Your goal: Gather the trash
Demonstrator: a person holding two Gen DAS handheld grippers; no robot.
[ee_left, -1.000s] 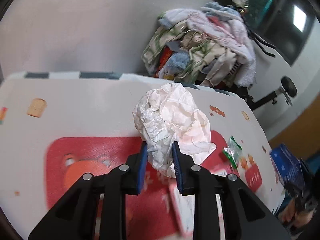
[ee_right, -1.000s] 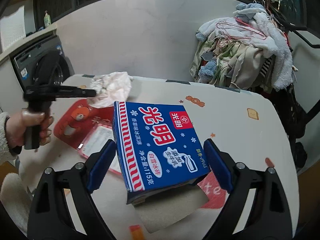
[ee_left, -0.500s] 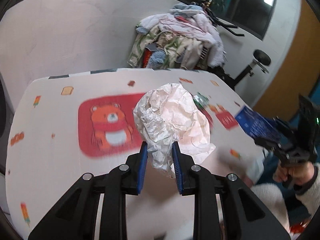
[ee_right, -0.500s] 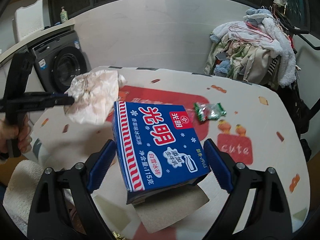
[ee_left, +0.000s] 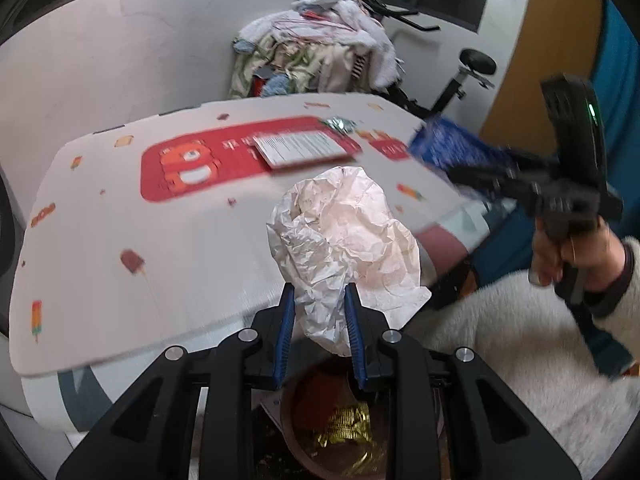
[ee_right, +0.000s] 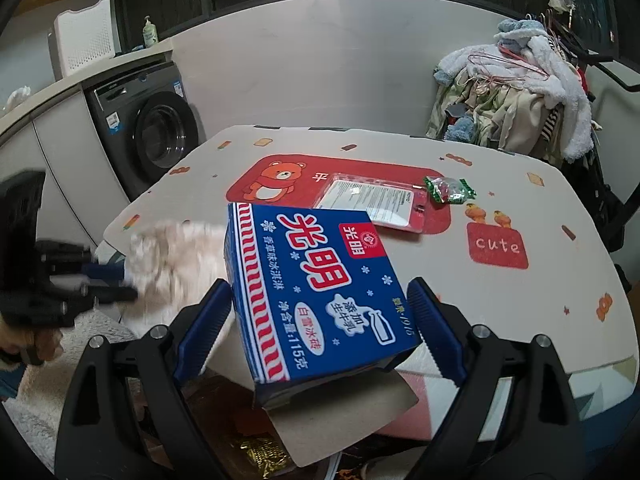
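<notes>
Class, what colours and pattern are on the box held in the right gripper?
Blue box with red-and-white diagonal stripes and white snowflakes; clearest in the right wrist view.

Left wrist view: looks forward and down along the left tool (ee_left: pixel 320 332), close over the near edge of the bench (ee_left: pixel 160 240), facing the clothes pile (ee_left: pixel 316 52). Right wrist view: looks down along the right tool (ee_right: pixel 320 320) from the near right corner. Shared: bench top, red bear mat (ee_right: pixel 340 188), clothes pile, each other's tool.

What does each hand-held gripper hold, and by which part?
Left hand-held gripper: crumpled paper, pinched at its lower end. Right hand-held gripper: blue carton, clamped across its side edges.
</notes>
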